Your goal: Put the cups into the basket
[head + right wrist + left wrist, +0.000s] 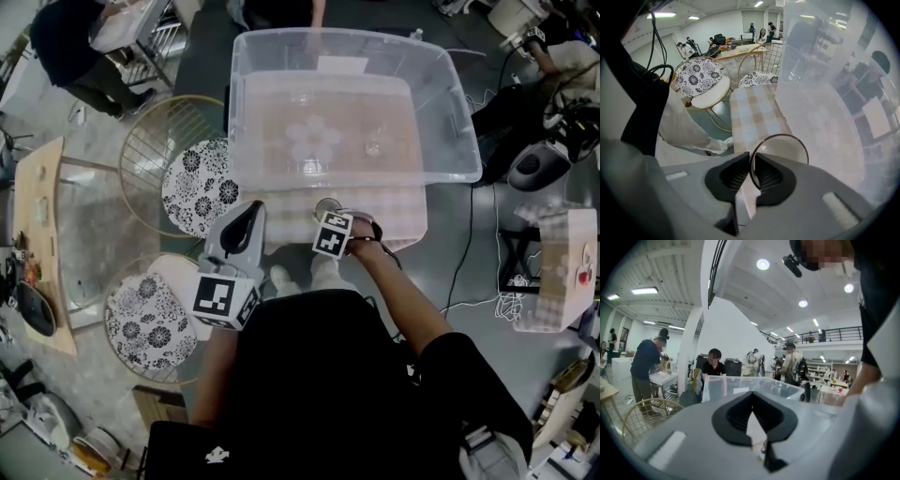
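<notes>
A clear glass cup [787,149] stands on the checked tablecloth [754,112], just in front of the big clear plastic bin [450,103]. My right gripper [751,161] points steeply down and is shut on the cup's near rim, with the thin rim pinched between the two pads. From the head view the cup [327,205] peeks out just beyond that right gripper [331,216]. My left gripper [248,217] hovers left of the table, roughly level, aimed toward the bin [754,385]. The tips of this left gripper [751,397] meet with nothing between them. Faint clear glassware [373,146] lies inside the bin.
Two round chairs with floral cushions [197,187] [150,323] stand left of the table, one with a gold wire back [155,141]. A person [714,363] sits behind the bin. A black cable [469,234] runs over the floor at right.
</notes>
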Motion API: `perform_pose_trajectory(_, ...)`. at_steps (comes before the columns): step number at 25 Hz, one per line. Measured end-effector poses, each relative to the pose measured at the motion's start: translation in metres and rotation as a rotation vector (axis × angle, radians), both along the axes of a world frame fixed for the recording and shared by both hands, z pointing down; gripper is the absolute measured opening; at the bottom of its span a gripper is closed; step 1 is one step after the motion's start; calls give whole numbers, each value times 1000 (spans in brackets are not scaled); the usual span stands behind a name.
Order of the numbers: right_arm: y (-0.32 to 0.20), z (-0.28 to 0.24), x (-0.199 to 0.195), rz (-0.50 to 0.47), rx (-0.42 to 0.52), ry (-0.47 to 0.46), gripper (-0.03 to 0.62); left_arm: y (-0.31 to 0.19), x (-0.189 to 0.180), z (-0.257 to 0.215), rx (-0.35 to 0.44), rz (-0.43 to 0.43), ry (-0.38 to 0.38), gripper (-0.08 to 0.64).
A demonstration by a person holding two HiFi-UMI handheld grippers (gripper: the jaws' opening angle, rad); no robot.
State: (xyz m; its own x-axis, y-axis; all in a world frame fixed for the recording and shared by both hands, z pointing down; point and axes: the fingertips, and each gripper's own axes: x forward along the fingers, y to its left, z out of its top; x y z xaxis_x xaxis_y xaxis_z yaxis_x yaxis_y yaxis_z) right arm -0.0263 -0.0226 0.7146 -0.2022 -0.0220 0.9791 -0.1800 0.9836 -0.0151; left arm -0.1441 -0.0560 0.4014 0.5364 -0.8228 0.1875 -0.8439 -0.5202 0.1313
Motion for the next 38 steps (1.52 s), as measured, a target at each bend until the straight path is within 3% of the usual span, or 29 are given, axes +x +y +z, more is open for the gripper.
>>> perform_pose_trajectory(11,5,-59,-2,51,26,-132,40,-10,22,3,4,39,14,5)
perform_pose_trajectory(28,29,-207,-5,48,94,-363,41,-29,60,5,7,90,22,5)
perform_pose_trajectory(38,-4,-283,12,92,195,-493,41,-37,78,6,4,98,22,5)
